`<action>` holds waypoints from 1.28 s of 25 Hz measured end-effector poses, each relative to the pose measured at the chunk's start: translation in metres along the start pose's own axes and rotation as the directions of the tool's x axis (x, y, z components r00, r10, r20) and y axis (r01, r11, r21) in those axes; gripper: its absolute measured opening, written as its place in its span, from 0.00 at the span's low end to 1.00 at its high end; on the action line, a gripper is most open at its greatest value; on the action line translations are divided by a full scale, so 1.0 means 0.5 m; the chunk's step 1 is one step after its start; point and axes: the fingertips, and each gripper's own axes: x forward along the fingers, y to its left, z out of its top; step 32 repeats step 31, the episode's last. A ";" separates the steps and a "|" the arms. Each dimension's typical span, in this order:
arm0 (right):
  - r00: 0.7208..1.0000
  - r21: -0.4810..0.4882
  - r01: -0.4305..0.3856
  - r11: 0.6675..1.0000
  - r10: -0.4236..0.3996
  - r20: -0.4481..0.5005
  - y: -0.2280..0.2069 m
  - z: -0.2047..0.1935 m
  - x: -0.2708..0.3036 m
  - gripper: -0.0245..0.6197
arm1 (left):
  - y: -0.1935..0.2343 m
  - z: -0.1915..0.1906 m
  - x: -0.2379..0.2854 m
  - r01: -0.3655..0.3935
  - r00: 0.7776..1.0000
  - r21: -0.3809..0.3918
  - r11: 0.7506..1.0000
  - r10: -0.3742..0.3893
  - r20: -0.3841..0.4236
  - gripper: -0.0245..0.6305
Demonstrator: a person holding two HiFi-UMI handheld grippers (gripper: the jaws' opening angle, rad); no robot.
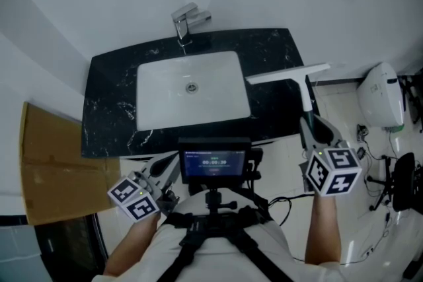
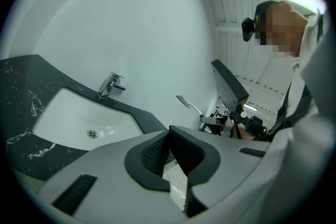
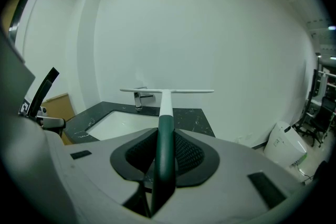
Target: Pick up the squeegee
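The squeegee (image 1: 305, 92) has a white blade and a dark green handle. It is lifted over the right end of the black marble counter (image 1: 274, 49). My right gripper (image 1: 309, 122) is shut on its handle. In the right gripper view the green handle (image 3: 166, 128) runs up between the pads of that gripper (image 3: 164, 140), with the blade level beyond them. My left gripper (image 1: 170, 168) hangs low in front of the counter, its jaws together and nothing in them. In the left gripper view the jaw tips (image 2: 169, 132) meet, and the squeegee (image 2: 188, 104) shows small beyond them.
A white sink (image 1: 158, 102) with a chrome faucet (image 1: 187, 20) is set in the counter. A cardboard sheet (image 1: 53, 168) leans at the left. A white appliance (image 1: 382, 94) and cables stand on the floor at the right. A small screen (image 1: 213, 160) sits on my chest rig.
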 end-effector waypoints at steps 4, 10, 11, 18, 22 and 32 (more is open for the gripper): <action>1.000 0.002 -0.003 1.000 0.003 -0.001 0.000 0.001 0.001 0.17 | -0.001 0.001 -0.001 -0.003 1.000 -0.002 1.000 0.003 0.001 0.03; 1.000 -0.003 -0.006 1.000 0.006 -0.008 0.001 0.001 0.003 0.17 | -0.001 0.000 -0.001 -0.004 1.000 -0.007 1.000 0.004 0.002 0.03; 1.000 -0.003 -0.006 1.000 0.006 -0.009 0.001 0.000 0.003 0.17 | -0.001 0.000 -0.001 -0.004 1.000 -0.007 1.000 0.004 0.003 0.03; 1.000 -0.004 -0.009 1.000 0.009 -0.005 0.001 0.002 0.004 0.17 | -0.002 0.000 -0.001 -0.005 1.000 -0.003 1.000 0.005 0.002 0.03; 1.000 -0.004 -0.011 1.000 0.011 -0.007 0.001 0.000 0.005 0.17 | -0.003 0.001 0.000 -0.006 1.000 0.000 1.000 0.006 0.001 0.03; 1.000 0.000 -0.012 1.000 0.012 -0.011 -0.002 -0.004 0.007 0.17 | -0.005 0.001 0.002 -0.004 1.000 0.004 1.000 0.004 -0.004 0.03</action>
